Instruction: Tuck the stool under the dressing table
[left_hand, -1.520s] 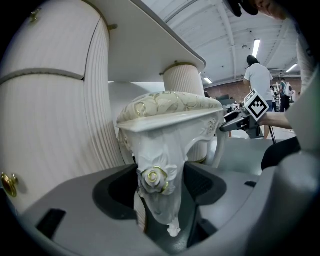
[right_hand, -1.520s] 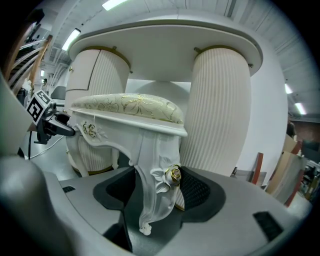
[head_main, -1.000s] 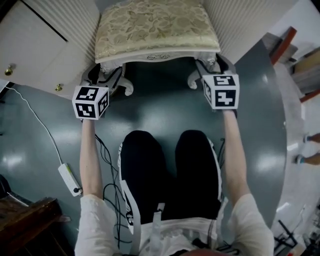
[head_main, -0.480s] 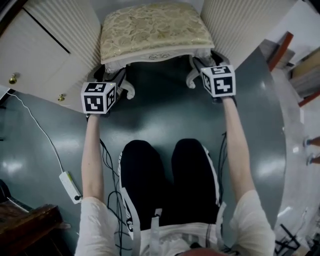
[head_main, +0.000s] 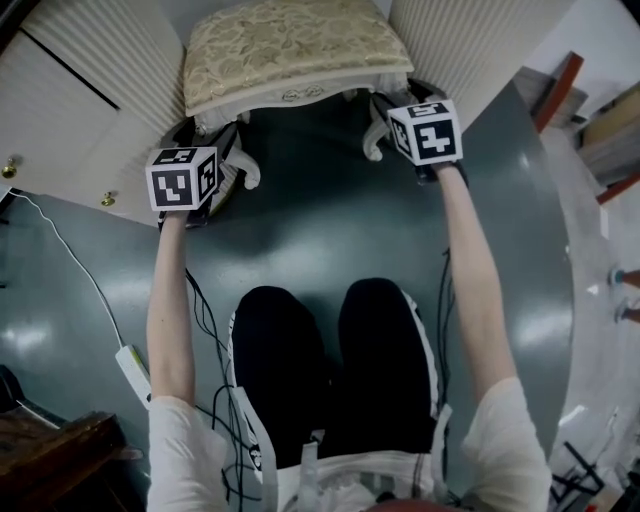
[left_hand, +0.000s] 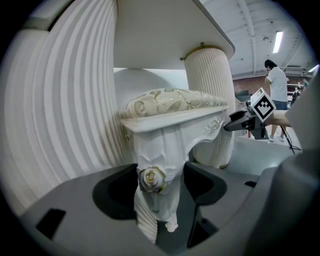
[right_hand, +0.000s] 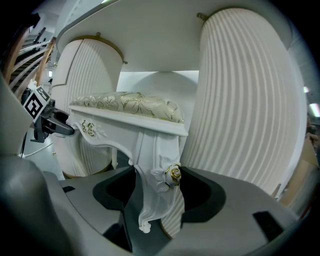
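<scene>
— Sliding further in, the stool (head_main: 290, 45)?
— Yes, it's deeper between the dressing table (head_main: 95, 80) pedestals than a second ago, arms stretched. Nearly tucked, I'd say; front legs just outside its front.
— Jaws?
— Left gripper (left_hand: 158, 187) pinches the left front leg (left_hand: 156, 150), right gripper (right_hand: 156, 192) the right front leg (right_hand: 152, 150). Gaps narrow, legs fill them.

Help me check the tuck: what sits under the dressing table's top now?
The stool, cushion between the fluted pedestals, front legs clamped by the left gripper and right gripper. The floor farther back is hidden by the stool.
</scene>
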